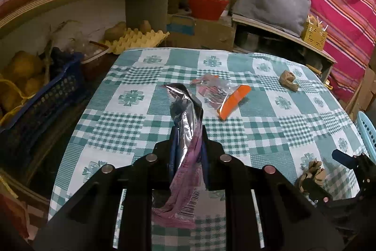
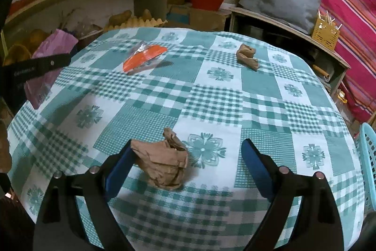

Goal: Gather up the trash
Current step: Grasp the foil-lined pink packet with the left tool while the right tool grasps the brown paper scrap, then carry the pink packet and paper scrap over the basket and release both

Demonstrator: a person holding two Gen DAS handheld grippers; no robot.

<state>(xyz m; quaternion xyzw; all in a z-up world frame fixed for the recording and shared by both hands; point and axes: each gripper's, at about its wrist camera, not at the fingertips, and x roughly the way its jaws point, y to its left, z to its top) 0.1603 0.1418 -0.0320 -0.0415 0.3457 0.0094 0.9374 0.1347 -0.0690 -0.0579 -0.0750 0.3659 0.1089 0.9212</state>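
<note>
The left claw (image 1: 188, 133) is clamping a purple wrapper (image 1: 186, 157) with a silver lining, which is sticking up ahead of its fingertips and hanging down behind them, above the checked worktop (image 1: 270, 124). Ahead and slightly right of it an orange packet (image 1: 231, 101) is lying flat. The right claw (image 2: 188, 152) is spread wide, its left finger (image 2: 118, 168) touching a crumpled brown paper (image 2: 162, 164) sitting between the fingers. Another brown paper wad (image 2: 246, 55) is lying far ahead to its right.
</note>
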